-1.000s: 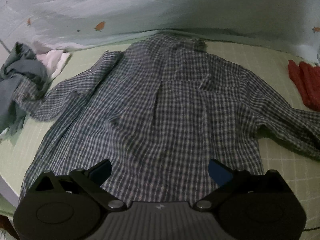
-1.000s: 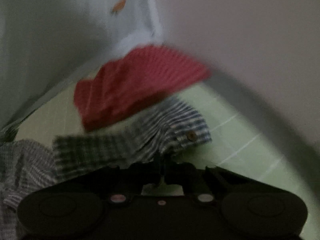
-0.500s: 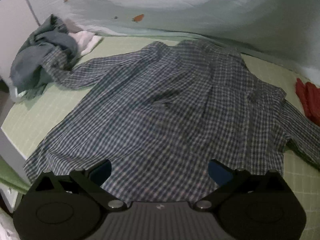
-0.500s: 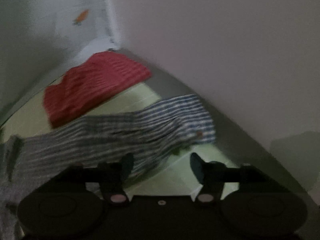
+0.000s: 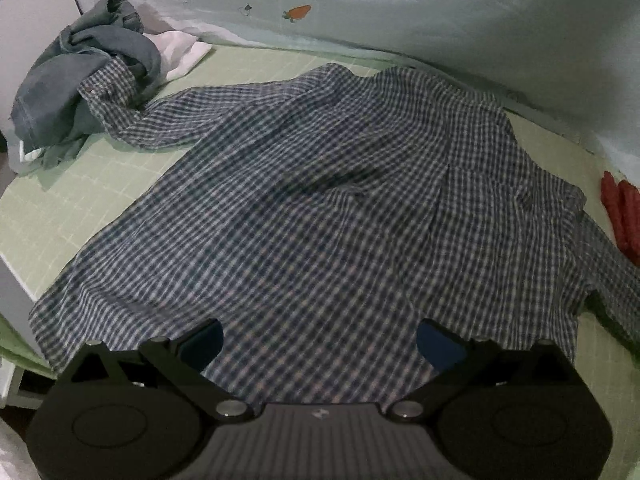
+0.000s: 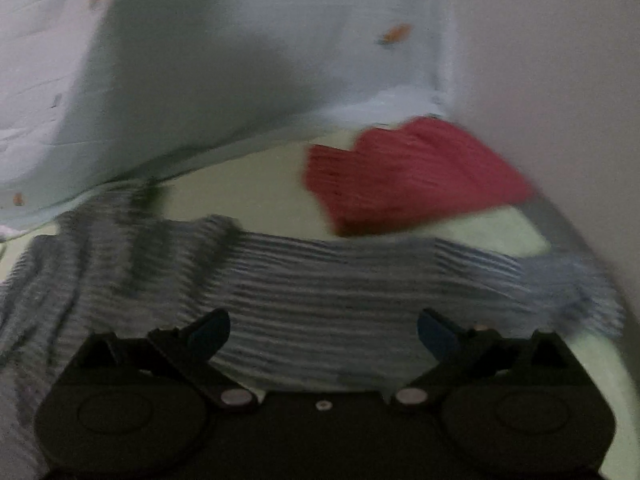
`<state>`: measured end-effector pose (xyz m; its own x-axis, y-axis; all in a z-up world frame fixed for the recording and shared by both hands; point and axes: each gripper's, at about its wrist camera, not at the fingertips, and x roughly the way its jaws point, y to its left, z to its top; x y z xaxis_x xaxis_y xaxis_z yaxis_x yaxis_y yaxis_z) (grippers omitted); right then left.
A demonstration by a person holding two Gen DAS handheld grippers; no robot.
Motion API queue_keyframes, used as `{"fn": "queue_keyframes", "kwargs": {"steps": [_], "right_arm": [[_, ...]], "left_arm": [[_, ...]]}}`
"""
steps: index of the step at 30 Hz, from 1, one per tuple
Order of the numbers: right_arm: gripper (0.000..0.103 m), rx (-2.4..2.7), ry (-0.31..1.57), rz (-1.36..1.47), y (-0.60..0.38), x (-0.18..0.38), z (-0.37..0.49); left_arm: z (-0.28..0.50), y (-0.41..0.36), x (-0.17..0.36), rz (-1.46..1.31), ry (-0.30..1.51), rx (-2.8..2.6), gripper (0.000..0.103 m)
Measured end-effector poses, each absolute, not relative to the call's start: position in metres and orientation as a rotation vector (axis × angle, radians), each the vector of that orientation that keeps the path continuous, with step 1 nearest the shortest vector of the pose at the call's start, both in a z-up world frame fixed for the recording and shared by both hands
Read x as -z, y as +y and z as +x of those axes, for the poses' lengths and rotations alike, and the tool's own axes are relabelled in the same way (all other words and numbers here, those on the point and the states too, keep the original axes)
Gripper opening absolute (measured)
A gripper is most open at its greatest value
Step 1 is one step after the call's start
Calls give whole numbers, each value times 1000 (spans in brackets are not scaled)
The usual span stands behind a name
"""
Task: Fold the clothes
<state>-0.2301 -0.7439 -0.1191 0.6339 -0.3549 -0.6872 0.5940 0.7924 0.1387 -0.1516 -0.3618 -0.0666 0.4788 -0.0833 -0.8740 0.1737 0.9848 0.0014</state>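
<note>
A blue-and-white checked shirt (image 5: 320, 208) lies spread flat on the green gridded mat (image 5: 80, 200). Its left sleeve (image 5: 160, 116) reaches toward a clothes pile. My left gripper (image 5: 320, 344) is open and empty over the shirt's hem. In the right wrist view, which is blurred, the shirt's right sleeve (image 6: 380, 280) lies stretched across the mat (image 6: 248, 192). My right gripper (image 6: 324, 332) is open and empty just above that sleeve.
A grey-blue garment (image 5: 88, 68) and a white cloth (image 5: 180, 48) are piled at the mat's far left. A folded red garment (image 6: 412, 172) lies by the wall, also at the right edge of the left wrist view (image 5: 624, 212). A pale sheet (image 5: 360, 4) borders the far side.
My right gripper has let go of the sleeve cuff, opened wide and swung left along the sleeve. My left gripper has turned left while staying open over the hem.
</note>
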Motion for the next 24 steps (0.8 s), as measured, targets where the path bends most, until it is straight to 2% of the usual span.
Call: {"fn": "queue_keyframes", "kwargs": {"steps": [8,11,13,15,20,21,23,24], "right_arm": [[100,332,673,262,-736,115,-87],[90,229,667,269,-746,131,-27],[74,158,703,305,-753,146,11],[71,95,742,341,-755,161,39],[72,-49,788,485,-759,187,79],[66,-66,792,491,-759,190,85],[37,-100,801,501,-757,196,97],[8,-111,816,492,-757,197,104]], "left_arm": [[-112,-366,98,134,1065,203,102],[-99,-376,119,175,1063,182,102],[-92,-383,133,194,1067,138,102],[-85,-386,143,184,1085,115,102],[-72,-392,157,141,1126,94,102],[-70,-394,158,139,1127,88,102],[-65,-398,160,135,1128,75,102],[-63,-400,161,134,1129,69,102]]}}
